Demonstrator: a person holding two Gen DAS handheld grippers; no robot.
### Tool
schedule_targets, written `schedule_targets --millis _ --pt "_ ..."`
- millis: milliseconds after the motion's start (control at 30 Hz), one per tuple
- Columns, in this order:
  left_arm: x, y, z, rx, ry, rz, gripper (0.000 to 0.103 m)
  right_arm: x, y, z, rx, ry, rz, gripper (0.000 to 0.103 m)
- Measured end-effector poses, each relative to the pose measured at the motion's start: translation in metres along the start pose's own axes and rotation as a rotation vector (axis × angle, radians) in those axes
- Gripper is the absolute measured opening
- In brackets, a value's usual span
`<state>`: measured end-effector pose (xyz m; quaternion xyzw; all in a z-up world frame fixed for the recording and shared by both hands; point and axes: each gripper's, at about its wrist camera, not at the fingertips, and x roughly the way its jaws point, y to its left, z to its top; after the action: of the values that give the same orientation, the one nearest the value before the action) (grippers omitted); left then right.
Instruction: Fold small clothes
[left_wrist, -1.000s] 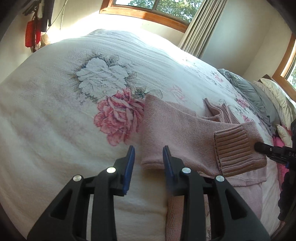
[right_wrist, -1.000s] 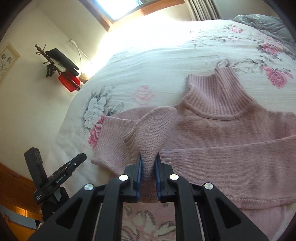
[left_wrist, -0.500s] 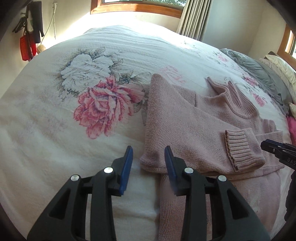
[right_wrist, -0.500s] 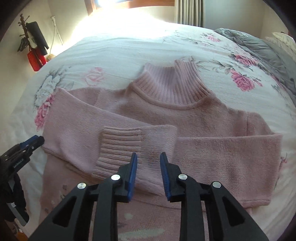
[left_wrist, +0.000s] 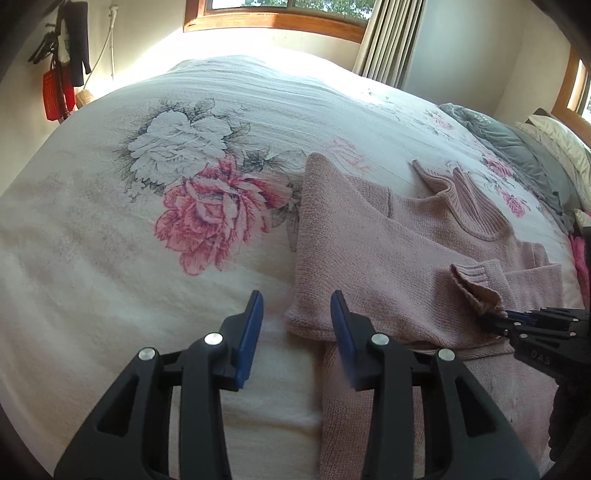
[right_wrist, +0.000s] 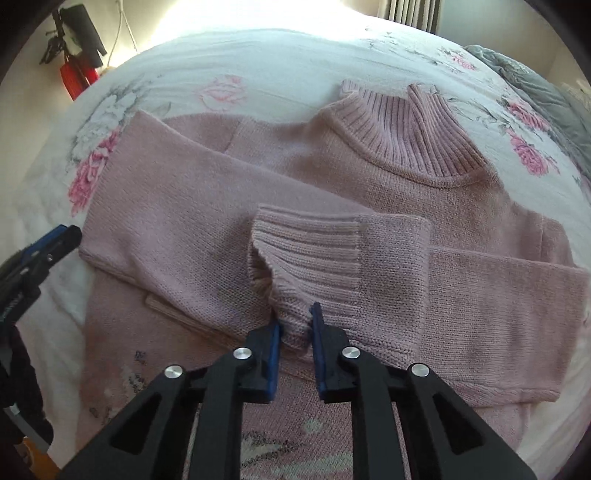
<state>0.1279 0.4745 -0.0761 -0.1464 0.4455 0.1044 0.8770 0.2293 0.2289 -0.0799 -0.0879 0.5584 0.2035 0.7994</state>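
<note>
Left wrist view: a pink sweater lies flat on a bed covered with a white spread printed with large pink and grey flowers. Its ribbed collar points toward the far side of the bed. One sleeve is folded across the chest, and its ribbed cuff rests on top. The left hand-held gripper hangs low over the near corner of the folded sleeve, jaws wide apart and holding nothing; one blue pad is over the bedspread, the other over the sweater's edge. At the right edge, the right hand-held gripper meets the cuff's near corner. A wood-framed window and curtain stand beyond the bed; grey bedding is heaped at the far right.

Right wrist view: the sweater fills the frame, collar away from the camera, both sleeves crossed over the body. The right hand-held gripper has its jaws partly closed around the near edge of the cuff, the knit bunched between the pads. The left hand-held gripper shows at the left edge, beside the sweater's side.
</note>
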Motion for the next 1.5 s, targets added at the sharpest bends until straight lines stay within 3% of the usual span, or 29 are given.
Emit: schedule_targets --millis 167,300,467,567,667,733,800,867,1033,1100,1167,1333,1400,1500 --pt "-0.01 0.015 0.008 -0.074 -0.047 -0.025 0.038 -0.053 -0.063 -0.005 0.137 -0.112 0.053 0.014" --pt "-0.013 0.009 0.016 -0.082 -0.062 -0.03 0.038 -0.082 -0.116 -0.014 0.229 -0.162 0.022 0.014" --pt "0.0 -0.023 0.017 -0.006 -0.057 -0.015 0.038 -0.079 -0.171 -0.033 0.334 -0.143 -0.004 0.014" --pt "0.027 -0.042 0.011 0.072 0.014 0.069 0.04 -0.055 -0.187 -0.047 0.361 -0.082 -0.008 0.014" --pt "0.051 -0.043 0.001 0.098 0.084 0.13 0.041 -0.024 -0.195 -0.062 0.352 0.015 -0.061 0.02" --pt "0.049 -0.04 -0.001 0.104 0.071 0.121 0.041 -0.025 -0.203 -0.067 0.372 -0.004 -0.056 0.027" --pt "0.037 -0.04 0.0 0.102 0.039 0.129 0.039 -0.037 -0.207 -0.066 0.377 -0.044 -0.107 0.028" --pt "0.022 -0.048 0.006 0.108 -0.007 0.095 0.038 -0.054 -0.205 -0.062 0.357 -0.11 -0.153 0.03" --pt "0.008 -0.094 0.02 0.174 -0.046 -0.032 0.044 -0.078 -0.187 -0.045 0.288 -0.2 -0.115 0.03" --pt "0.02 -0.106 0.019 0.182 -0.009 -0.06 0.044 -0.071 -0.182 -0.041 0.246 -0.17 -0.113 0.03" --pt "0.036 -0.11 0.015 0.199 0.021 -0.037 0.044 -0.053 -0.187 -0.04 0.244 -0.121 -0.109 0.03" --pt "0.068 -0.086 0.002 0.172 0.092 -0.004 0.043 -0.024 -0.215 -0.06 0.302 -0.058 -0.114 0.031" --pt "0.073 -0.076 0.0 0.154 0.086 -0.05 0.043 -0.018 -0.221 -0.064 0.307 -0.054 -0.079 0.032" --pt "0.069 -0.078 0.002 0.182 0.089 -0.044 0.043 -0.02 -0.213 -0.057 0.238 -0.029 -0.124 0.032"
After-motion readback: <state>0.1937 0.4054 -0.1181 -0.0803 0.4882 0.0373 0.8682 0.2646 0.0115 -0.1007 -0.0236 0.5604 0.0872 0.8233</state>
